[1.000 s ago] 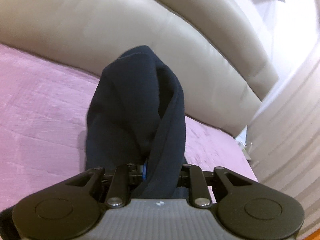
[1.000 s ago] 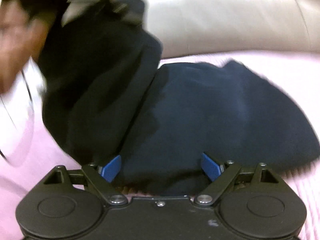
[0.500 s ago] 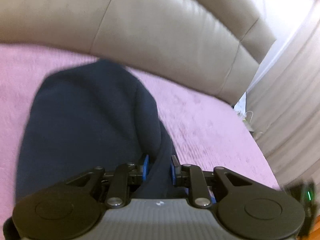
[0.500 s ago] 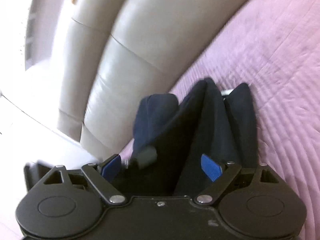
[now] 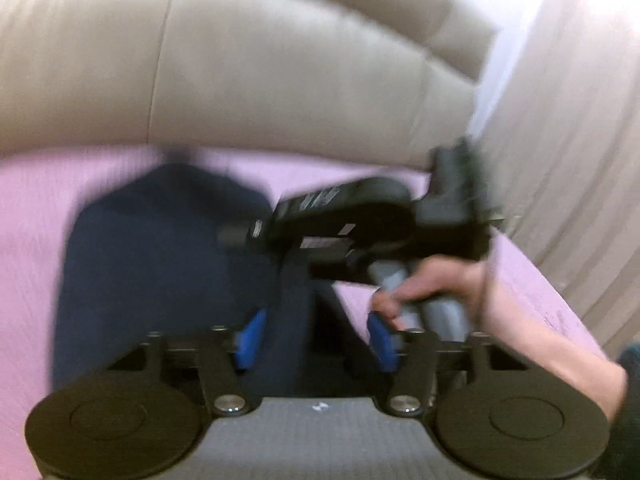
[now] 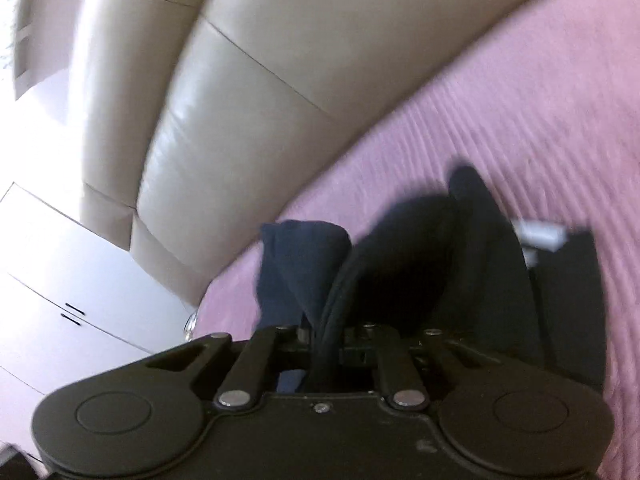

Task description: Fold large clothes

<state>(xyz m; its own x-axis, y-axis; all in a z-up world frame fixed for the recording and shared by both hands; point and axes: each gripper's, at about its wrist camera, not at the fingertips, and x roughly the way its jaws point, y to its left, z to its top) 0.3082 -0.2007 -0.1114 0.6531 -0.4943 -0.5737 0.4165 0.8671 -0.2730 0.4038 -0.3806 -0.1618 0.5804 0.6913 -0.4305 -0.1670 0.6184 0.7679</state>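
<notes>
A dark navy garment [image 5: 160, 264] lies on the pink bed cover [image 5: 28, 208] in front of the beige headboard. My left gripper [image 5: 316, 340] is open, its blue pads [image 5: 250, 336] spread either side of a fold of the garment. The right gripper's body [image 5: 360, 220] and the person's hand show in the left wrist view, at the garment's right side. In the right wrist view my right gripper [image 6: 322, 340] is shut on a bunched ridge of the navy garment [image 6: 424, 264], which trails away over the pink cover [image 6: 520, 120].
A padded beige headboard [image 5: 280, 72] runs along the back of the bed. Striped curtains [image 5: 580, 120] hang at the right. A white cabinet [image 6: 60, 292] stands beside the bed in the right wrist view. The person's bare forearm [image 5: 540, 344] crosses my left gripper's right side.
My left gripper has opened and let go of the garment, which now lies lower on the bed. My right gripper has closed on the garment's bunched edge.
</notes>
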